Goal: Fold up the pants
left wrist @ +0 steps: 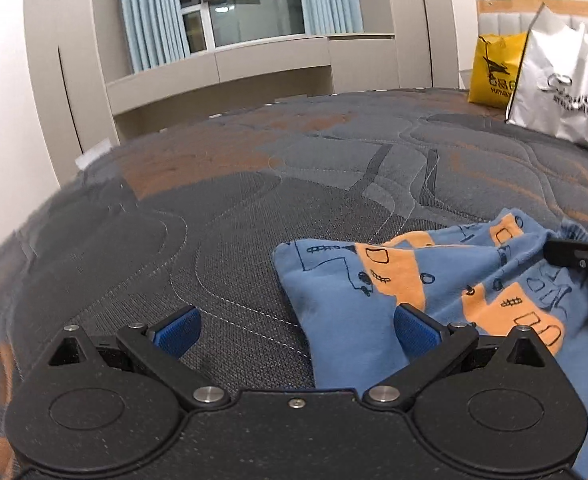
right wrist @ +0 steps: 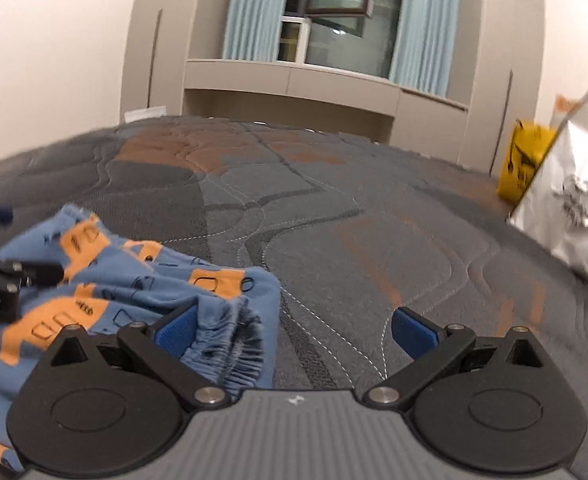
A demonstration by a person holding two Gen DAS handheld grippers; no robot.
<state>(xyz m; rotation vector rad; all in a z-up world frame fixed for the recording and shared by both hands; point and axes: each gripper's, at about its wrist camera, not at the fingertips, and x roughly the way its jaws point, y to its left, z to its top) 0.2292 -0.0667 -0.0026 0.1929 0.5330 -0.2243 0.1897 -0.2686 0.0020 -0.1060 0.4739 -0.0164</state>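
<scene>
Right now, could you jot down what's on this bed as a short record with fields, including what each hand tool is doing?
surface: quilted grey and orange mattress
garment: blue pants with orange vehicle print, lying crumpled
waistband: gathered elastic edge, nearest the right tool
left tool: open, holding nothing, one finger over the cloth
right tool: open, holding nothing
far corner: yellow bag beside white bag
fold: not started

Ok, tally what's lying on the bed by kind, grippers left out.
Pants: 1, blue with orange print
Yellow bag: 1
White bag: 1
Total: 3
</scene>
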